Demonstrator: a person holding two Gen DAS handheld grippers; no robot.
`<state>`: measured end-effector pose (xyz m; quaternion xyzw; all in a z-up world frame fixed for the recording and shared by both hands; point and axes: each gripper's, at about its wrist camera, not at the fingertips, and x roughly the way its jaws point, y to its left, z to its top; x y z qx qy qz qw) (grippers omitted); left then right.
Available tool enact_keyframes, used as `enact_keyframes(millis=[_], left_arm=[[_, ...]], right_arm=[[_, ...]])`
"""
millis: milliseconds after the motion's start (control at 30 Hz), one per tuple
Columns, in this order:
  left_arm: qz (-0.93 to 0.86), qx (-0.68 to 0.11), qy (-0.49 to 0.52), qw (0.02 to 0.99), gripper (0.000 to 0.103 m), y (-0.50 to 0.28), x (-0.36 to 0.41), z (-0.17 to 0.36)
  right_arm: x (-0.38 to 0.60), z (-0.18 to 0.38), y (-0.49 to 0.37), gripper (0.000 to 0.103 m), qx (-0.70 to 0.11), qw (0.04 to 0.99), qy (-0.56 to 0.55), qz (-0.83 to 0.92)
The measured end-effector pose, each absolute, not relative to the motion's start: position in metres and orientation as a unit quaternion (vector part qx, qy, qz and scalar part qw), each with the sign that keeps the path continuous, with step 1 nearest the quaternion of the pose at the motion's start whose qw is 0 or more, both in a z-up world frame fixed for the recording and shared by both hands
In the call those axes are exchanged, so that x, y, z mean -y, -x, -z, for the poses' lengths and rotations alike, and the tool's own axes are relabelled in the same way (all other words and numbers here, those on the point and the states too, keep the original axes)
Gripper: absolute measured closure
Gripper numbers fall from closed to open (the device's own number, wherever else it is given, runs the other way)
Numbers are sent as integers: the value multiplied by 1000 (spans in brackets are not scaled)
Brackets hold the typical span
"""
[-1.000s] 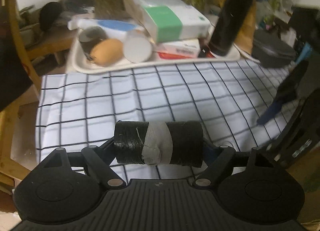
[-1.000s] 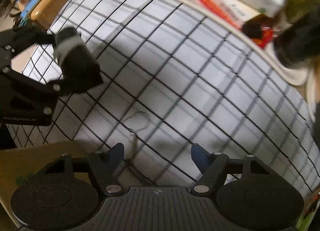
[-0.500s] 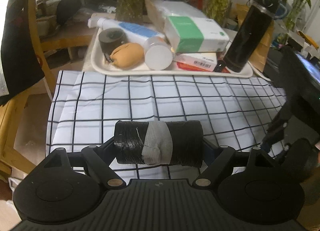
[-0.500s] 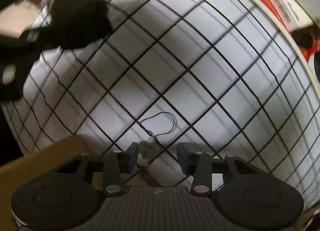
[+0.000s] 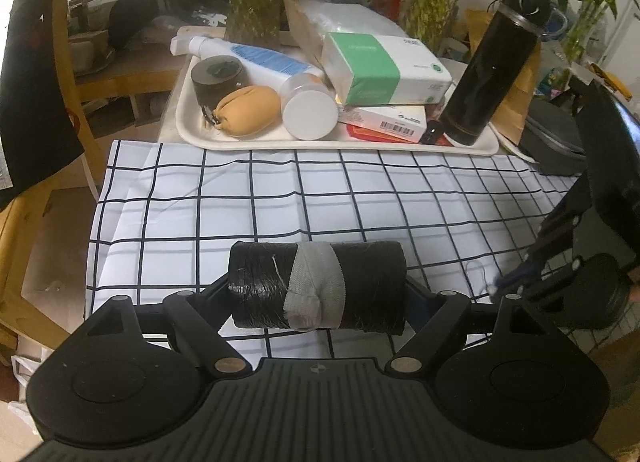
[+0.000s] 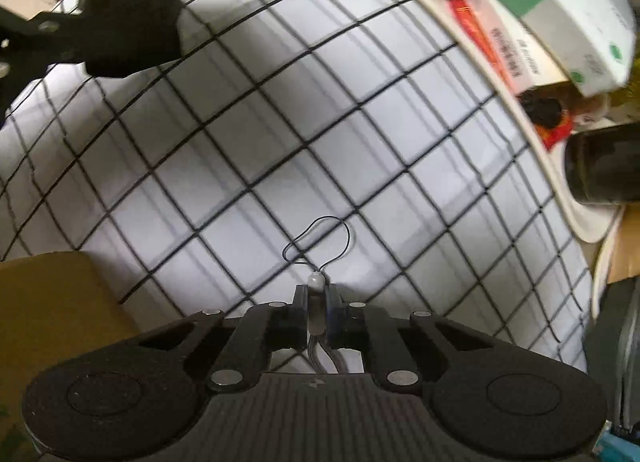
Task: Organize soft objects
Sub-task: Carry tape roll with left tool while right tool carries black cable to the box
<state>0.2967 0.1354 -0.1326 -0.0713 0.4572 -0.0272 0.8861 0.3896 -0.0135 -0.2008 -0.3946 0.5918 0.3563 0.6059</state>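
My left gripper (image 5: 318,294) is shut on a black roll with a grey band (image 5: 316,286), held sideways above the checked cloth (image 5: 280,198). The roll also shows in the right wrist view (image 6: 132,18) at top left. My right gripper (image 6: 316,302) is shut on a small grey-white tag with a thin black cord loop (image 6: 318,242) lying on the cloth (image 6: 320,134). In the left wrist view the right gripper (image 5: 516,282) is at the right edge, low over the cloth, with the cord loop (image 5: 478,274) beside it.
A white tray (image 5: 192,134) stands behind the cloth with a tan pouch (image 5: 248,110), a dark tape roll (image 5: 218,78), a white tube (image 5: 260,58), a green-and-white box (image 5: 384,66) and a black bottle (image 5: 492,70). Wooden chair frame (image 5: 16,222) at left.
My right gripper has closed on the tag of the cord and sits lower over the cloth. My left gripper still holds the roll, its view drawn back slightly.
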Motion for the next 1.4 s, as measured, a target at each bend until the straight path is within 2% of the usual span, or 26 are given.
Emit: enact_keyframes(millis=[367, 733, 1100, 1400], left_arm=[[31, -429, 57, 901, 21, -282, -127, 123], [18, -380, 54, 923, 21, -255, -120, 86], [48, -333, 21, 941, 21, -213, -95, 18], [84, -310, 4, 947, 21, -176, -67, -17]], right_arm=[[60, 140, -401, 93, -551, 696, 295, -354], [102, 63, -370, 93, -451, 802, 198, -338], [145, 7, -331, 93, -401, 838, 142, -340], [193, -45, -281, 93, -373, 861, 100, -332]])
